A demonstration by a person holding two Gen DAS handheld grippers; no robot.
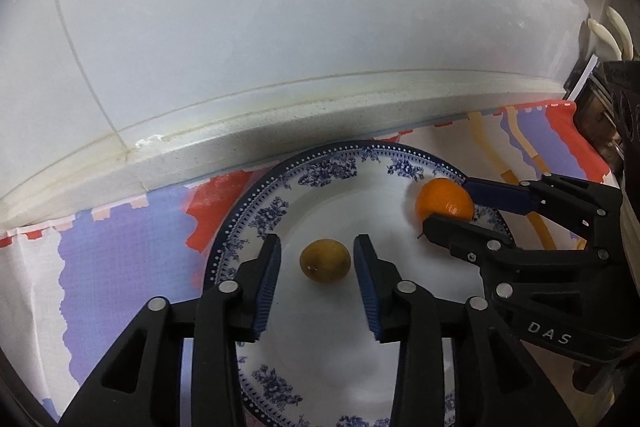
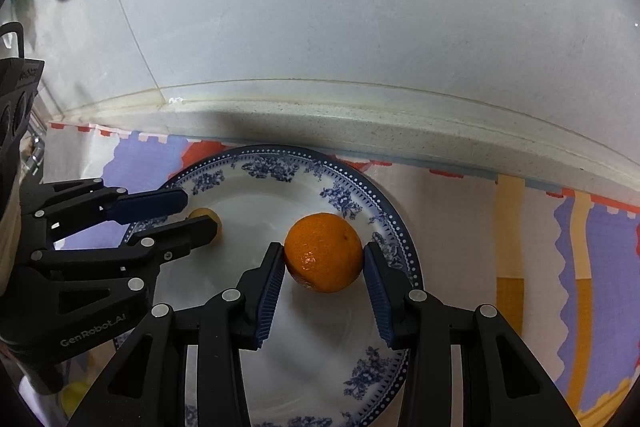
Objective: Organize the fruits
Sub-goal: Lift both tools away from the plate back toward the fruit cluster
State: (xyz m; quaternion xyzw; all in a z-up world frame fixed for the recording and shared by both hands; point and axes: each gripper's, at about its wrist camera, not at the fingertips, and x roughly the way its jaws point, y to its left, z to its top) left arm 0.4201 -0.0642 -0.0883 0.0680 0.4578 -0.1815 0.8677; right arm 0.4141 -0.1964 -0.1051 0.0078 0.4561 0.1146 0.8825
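A blue-and-white floral plate [image 1: 320,171] [image 2: 384,203] lies on a patterned cloth by the wall. A small yellow-brown fruit [image 1: 325,260] [image 2: 205,215] rests on the plate between the fingers of my left gripper [image 1: 318,255] [image 2: 196,213], which is open with a gap on each side of it. An orange [image 1: 443,201] [image 2: 323,251] sits on the plate's right part. My right gripper [image 2: 323,259] [image 1: 448,203] has both blue pads touching the orange's sides.
A pale stone ledge [image 1: 280,123] and white wall run right behind the plate. The red, purple and yellow cloth [image 2: 560,267] covers the counter. Dark objects [image 1: 616,115] stand at the right edge of the left wrist view.
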